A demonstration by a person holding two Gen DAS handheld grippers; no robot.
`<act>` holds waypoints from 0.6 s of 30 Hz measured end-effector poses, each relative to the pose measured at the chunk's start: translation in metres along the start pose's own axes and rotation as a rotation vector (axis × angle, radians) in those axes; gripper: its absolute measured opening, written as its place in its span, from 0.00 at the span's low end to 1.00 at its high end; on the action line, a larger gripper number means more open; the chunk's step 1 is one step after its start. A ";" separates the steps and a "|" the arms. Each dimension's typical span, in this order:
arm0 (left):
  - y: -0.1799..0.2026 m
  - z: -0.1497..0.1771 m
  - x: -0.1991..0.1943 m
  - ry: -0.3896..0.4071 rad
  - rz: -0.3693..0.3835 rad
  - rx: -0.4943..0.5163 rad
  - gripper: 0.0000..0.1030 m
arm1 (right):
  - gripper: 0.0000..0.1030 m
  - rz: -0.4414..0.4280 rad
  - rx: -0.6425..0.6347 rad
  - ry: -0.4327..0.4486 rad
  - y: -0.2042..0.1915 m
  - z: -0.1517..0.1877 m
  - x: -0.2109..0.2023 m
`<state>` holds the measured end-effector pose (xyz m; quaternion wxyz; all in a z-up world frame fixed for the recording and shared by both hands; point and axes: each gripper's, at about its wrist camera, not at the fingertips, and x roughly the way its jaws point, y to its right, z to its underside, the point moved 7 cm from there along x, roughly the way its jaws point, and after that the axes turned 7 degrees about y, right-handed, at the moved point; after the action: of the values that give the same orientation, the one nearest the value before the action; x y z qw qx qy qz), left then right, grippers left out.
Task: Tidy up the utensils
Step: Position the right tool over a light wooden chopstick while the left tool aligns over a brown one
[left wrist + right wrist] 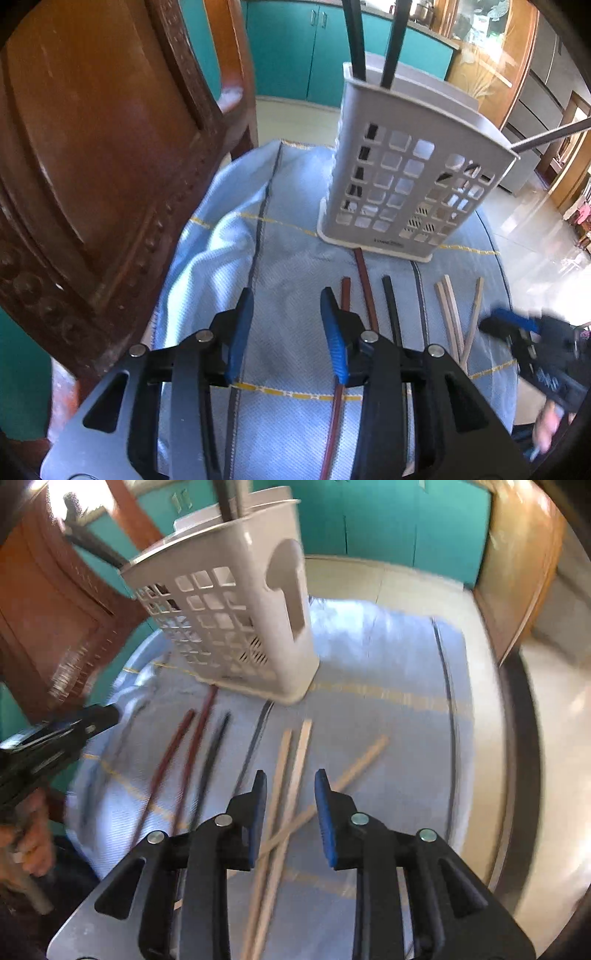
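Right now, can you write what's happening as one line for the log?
left gripper: open, empty | right gripper: open, above pale chopsticks | red chopsticks, black chopstick: on cloth | holder: upright, holds dark sticks

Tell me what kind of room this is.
Probably a home kitchen or dining area: teal cabinets behind, a carved wooden chair beside a cloth-covered table, and a utensil holder with chopsticks lying nearby.
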<state>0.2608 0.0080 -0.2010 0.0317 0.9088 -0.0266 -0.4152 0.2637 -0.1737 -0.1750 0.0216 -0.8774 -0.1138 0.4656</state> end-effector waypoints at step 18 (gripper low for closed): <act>0.017 0.026 0.033 -0.130 0.014 0.060 0.37 | 0.11 0.081 0.110 -0.021 0.019 0.012 0.035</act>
<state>0.2624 -0.0120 -0.2409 0.0058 0.8803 -0.0475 -0.4720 0.2763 -0.1855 -0.2127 0.0495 -0.8739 -0.0526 0.4807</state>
